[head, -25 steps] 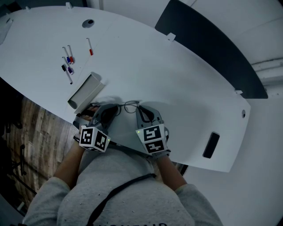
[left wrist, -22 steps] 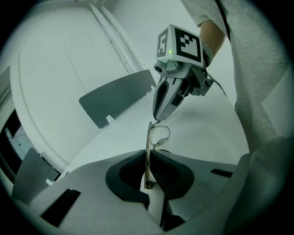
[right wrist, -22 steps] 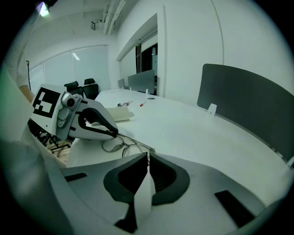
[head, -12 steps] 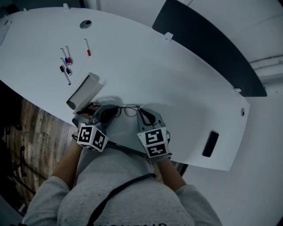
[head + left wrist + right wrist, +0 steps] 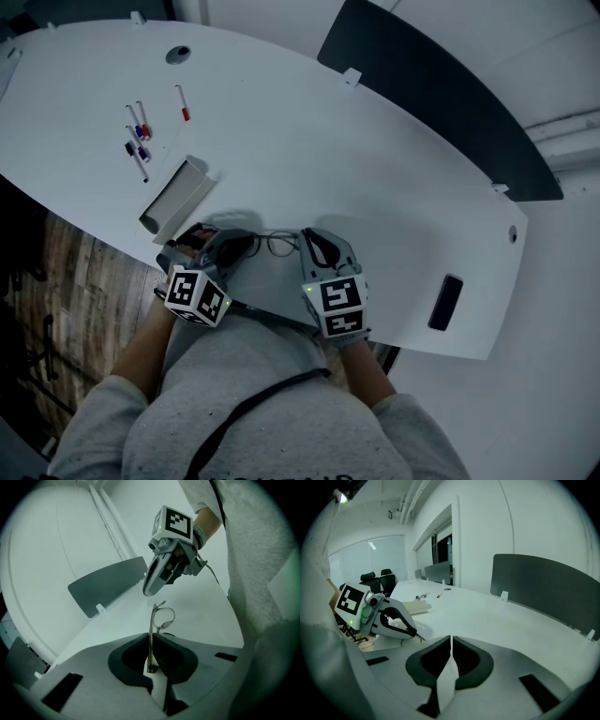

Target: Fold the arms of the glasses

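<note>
Thin-rimmed glasses hang just above the near edge of the white table, between my two grippers. My left gripper is shut on one arm of the glasses. In the left gripper view that arm runs straight out between the pads, with a lens beyond them. My right gripper is shut and holds nothing. It hovers just right of the frame, apart from it. It shows above the glasses in the left gripper view. In the right gripper view its jaws meet on nothing.
A pale open case lies left of the grippers near the table edge. Several markers and a red pen lie farther back. A black slab sits at the right edge. A dark divider panel lines the far side.
The right gripper has drawn back to the right and slightly up, away from the glasses frame. The left gripper keeps its hold on the arm and has barely moved.
</note>
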Available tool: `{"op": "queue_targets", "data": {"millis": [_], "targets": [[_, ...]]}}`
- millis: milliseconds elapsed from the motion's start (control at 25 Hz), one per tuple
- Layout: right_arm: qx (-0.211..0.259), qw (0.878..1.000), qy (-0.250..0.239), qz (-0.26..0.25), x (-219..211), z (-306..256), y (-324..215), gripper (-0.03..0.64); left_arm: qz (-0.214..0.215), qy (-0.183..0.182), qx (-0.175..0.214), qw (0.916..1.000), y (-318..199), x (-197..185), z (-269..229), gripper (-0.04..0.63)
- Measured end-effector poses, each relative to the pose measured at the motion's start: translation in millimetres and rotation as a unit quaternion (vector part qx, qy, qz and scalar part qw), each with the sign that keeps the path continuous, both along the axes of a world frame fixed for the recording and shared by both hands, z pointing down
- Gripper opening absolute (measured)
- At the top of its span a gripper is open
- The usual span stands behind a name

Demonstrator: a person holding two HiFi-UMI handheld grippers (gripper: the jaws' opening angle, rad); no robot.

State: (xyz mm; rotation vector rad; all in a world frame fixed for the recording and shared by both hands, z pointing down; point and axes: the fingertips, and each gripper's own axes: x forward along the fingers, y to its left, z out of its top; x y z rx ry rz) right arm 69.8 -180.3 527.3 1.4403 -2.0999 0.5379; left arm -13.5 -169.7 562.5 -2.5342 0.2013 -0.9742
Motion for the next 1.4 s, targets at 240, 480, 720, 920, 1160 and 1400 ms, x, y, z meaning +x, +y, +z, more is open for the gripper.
{"op": "queue_targets", "data": {"millis": [240,480,720,920,1160,1400], "targets": [[0.007,1.000,-0.020,0.009,4,-3,8,0.028,-0.009,0.010,-0.012,0.9998,4,1,-1,0.037],[0.001,1.000,-0.027,0.009,5,-1,18,0.028,-0.023,0.021,-0.024,0.9992,8,0,-5,0.037],[-0.002,0.999,-0.032,0.003,5,0,25,0.028,-0.045,0.036,-0.042,0.9975,8,-1,-8,0.062],[-0.003,0.999,-0.032,-0.003,4,-1,27,0.028,-0.059,0.049,-0.058,0.9954,7,-2,-11,0.103],[0.018,0.999,-0.030,-0.020,3,-8,27,0.028,-0.082,0.064,-0.062,0.9926,4,-6,-19,0.127],[0.037,0.998,-0.027,-0.052,-9,-17,33,0.028,-0.103,0.078,-0.031,0.9911,8,-11,-33,0.105]]}}
